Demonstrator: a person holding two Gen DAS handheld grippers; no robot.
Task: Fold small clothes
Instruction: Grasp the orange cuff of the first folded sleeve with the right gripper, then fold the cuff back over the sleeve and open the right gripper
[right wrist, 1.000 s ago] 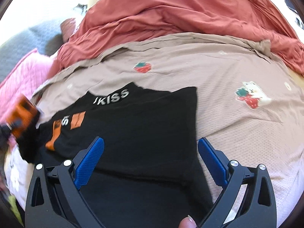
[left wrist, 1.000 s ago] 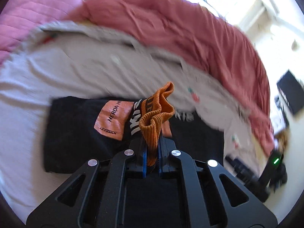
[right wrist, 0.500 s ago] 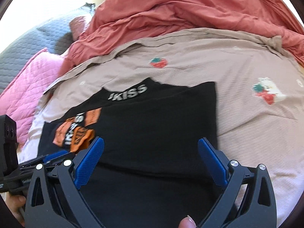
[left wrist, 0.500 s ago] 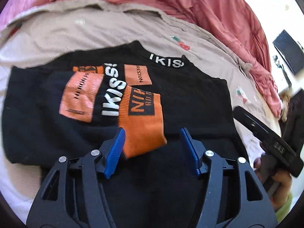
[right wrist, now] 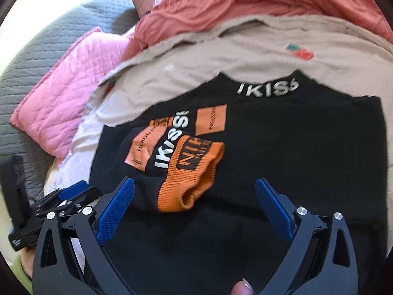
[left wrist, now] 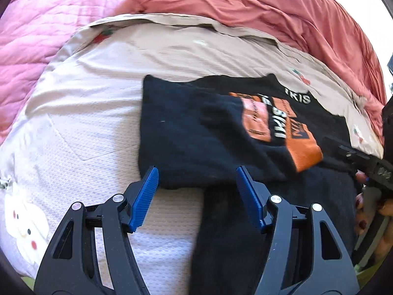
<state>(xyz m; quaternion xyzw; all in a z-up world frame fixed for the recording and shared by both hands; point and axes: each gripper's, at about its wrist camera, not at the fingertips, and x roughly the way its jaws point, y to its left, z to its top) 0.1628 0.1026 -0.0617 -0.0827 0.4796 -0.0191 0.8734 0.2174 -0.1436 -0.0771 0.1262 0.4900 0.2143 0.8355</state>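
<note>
Bedding carries our black top, spread flat with one sleeve folded across its chest, orange cuff uppermost. We hold both the left gripper and right gripper released and empty just above it; grabbing a single layer could drag that sleeve loose. White "IKISS" reads on collar and sleeve; the orange patches stay unreadable.

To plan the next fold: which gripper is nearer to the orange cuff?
Right. The right gripper has the orange cuff just ahead; the left gripper is off to its side.
</note>
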